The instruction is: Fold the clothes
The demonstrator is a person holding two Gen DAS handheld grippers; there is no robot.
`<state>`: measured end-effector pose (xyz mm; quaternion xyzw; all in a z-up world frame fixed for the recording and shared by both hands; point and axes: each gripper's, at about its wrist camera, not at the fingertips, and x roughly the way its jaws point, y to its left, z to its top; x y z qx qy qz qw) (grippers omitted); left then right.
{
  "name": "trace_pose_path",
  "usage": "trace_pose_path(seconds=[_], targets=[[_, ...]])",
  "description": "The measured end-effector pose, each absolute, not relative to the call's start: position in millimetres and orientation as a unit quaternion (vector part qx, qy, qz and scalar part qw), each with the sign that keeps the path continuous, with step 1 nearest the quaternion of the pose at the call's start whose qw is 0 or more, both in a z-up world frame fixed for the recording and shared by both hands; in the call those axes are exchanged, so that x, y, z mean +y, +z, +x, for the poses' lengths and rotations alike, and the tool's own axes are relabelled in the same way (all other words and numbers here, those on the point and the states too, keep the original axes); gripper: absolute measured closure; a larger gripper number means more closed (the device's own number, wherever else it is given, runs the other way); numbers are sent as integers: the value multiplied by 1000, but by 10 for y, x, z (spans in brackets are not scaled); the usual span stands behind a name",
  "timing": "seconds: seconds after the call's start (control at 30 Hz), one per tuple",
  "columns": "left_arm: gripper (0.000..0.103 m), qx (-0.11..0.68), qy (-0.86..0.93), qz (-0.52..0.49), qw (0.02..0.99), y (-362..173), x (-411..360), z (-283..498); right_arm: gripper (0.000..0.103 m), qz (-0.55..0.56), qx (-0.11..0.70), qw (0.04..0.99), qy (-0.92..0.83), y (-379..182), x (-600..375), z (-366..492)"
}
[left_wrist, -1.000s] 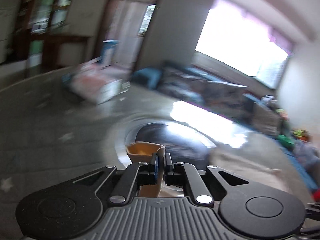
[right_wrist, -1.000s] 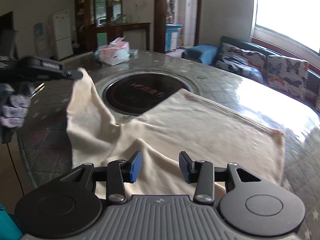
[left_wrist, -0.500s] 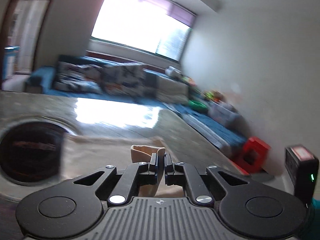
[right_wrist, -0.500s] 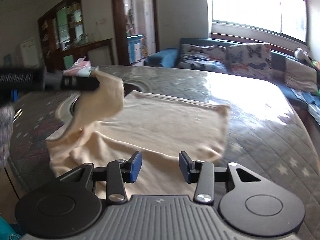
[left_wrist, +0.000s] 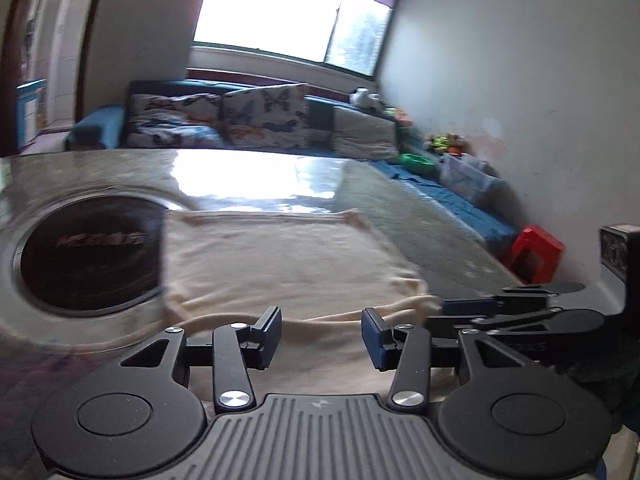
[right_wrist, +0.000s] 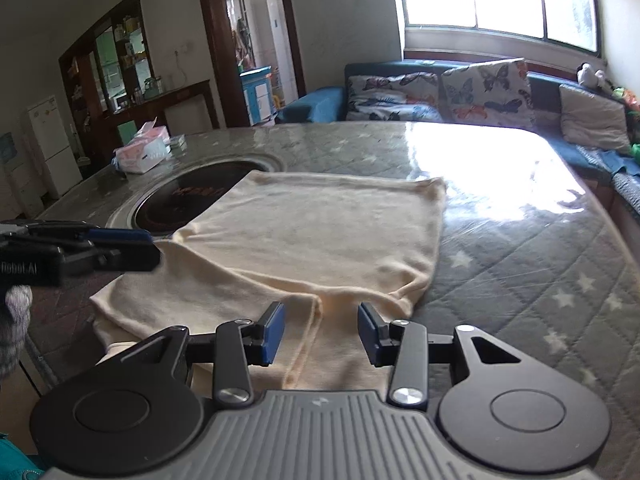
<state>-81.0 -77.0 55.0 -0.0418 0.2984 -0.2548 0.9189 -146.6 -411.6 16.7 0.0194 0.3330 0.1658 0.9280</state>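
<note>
A cream cloth [right_wrist: 320, 236] lies on the table, one side folded over onto the rest; it also shows in the left wrist view [left_wrist: 280, 256]. My left gripper [left_wrist: 320, 334] is open and empty just above the cloth's near part. It appears at the left edge of the right wrist view [right_wrist: 116, 246]. My right gripper [right_wrist: 320, 332] is open and empty over the cloth's near edge, where a fold line runs between its fingers. It shows from the side at the right of the left wrist view [left_wrist: 468, 314].
The grey star-patterned table [right_wrist: 540, 264] has a round dark cooktop inset [right_wrist: 196, 196] partly under the cloth. A tissue pack [right_wrist: 144, 152] sits at the far left. A sofa with butterfly cushions [right_wrist: 440, 92] stands behind. A red stool [left_wrist: 532, 254] is on the floor at the right.
My left gripper carried a corner of the cloth across to the right, laid it over the rest and opened, letting go. My right gripper stayed open over the near edge.
</note>
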Motion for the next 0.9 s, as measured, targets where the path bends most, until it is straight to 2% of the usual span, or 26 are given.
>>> trace_pose_path(seconds=[0.27, 0.33, 0.4, 0.43, 0.57, 0.63, 0.73, 0.9], targets=[[56, 334, -192, -61, 921, 359, -307, -755, 66, 11, 359, 917, 176, 1, -3921, -1344], [56, 340, -192, -64, 918, 325, -282, -772, 83, 9, 359, 916, 177, 12, -3902, -1345], [56, 346, -195, -66, 915, 295, -293, -790, 94, 9, 360, 916, 178, 34, -3895, -1346], [56, 349, -197, -68, 914, 282, -296, -792, 95, 9, 360, 916, 178, 46, -3891, -1347], [58, 366, -201, -73, 906, 234, -277, -801, 97, -4, 339, 924, 178, 199, -3853, -1420], [66, 372, -208, -78, 901, 224, -256, -819, 97, -11, 325, 929, 175, 313, -3839, -1475], [67, 379, -220, -67, 896, 223, -245, -873, 97, -20, 305, 937, 167, 456, -3843, -1549], [67, 375, -223, -45, 899, 298, -212, -899, 95, -19, 345, 928, 139, 269, -3912, -1458]])
